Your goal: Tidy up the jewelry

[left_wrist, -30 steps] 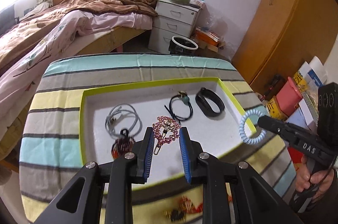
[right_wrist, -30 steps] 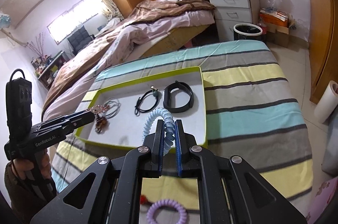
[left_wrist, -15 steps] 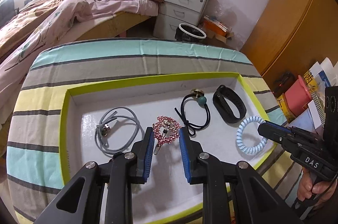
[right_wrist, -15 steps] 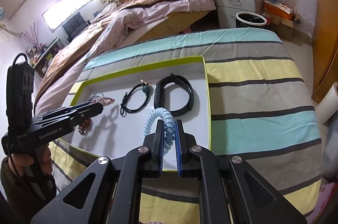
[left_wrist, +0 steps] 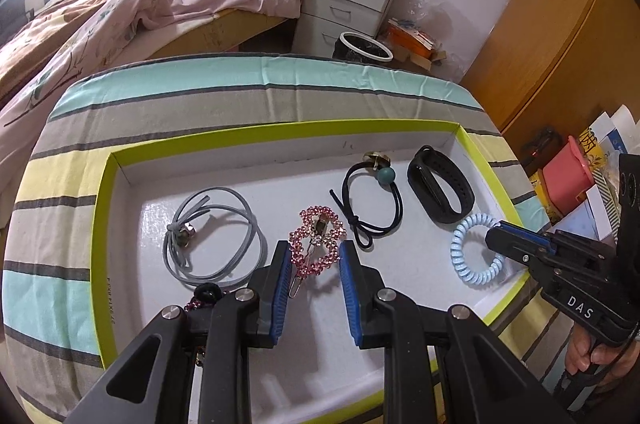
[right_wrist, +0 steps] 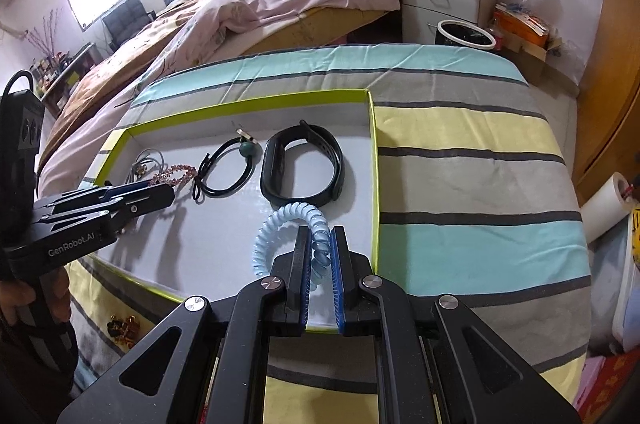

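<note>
A white tray with a green rim (left_wrist: 102, 224) (right_wrist: 374, 160) lies on the striped table. In it are a grey cord (left_wrist: 216, 236), a pink jewelled hair clip (left_wrist: 318, 244), a black hair tie with a teal bead (left_wrist: 374, 200) (right_wrist: 224, 168) and a black wristband (left_wrist: 440, 190) (right_wrist: 304, 166). My left gripper (left_wrist: 314, 260) is open, its jaws on either side of the pink clip's lower end. My right gripper (right_wrist: 320, 244) is shut on a light blue spiral hair tie (right_wrist: 288, 228) (left_wrist: 474, 248), low over the tray's right part.
A dark red beaded piece (left_wrist: 204, 298) lies in the tray by my left finger. A gold and red trinket (right_wrist: 122, 328) lies on the cloth before the tray. A bed, a white drawer unit (left_wrist: 344, 4) and a bin (right_wrist: 466, 34) stand beyond the table.
Both grippers moved forward over the tray. The right one carried the blue spiral tie from the tray's right edge to inside it. The left jaws stayed open around the pink clip.
</note>
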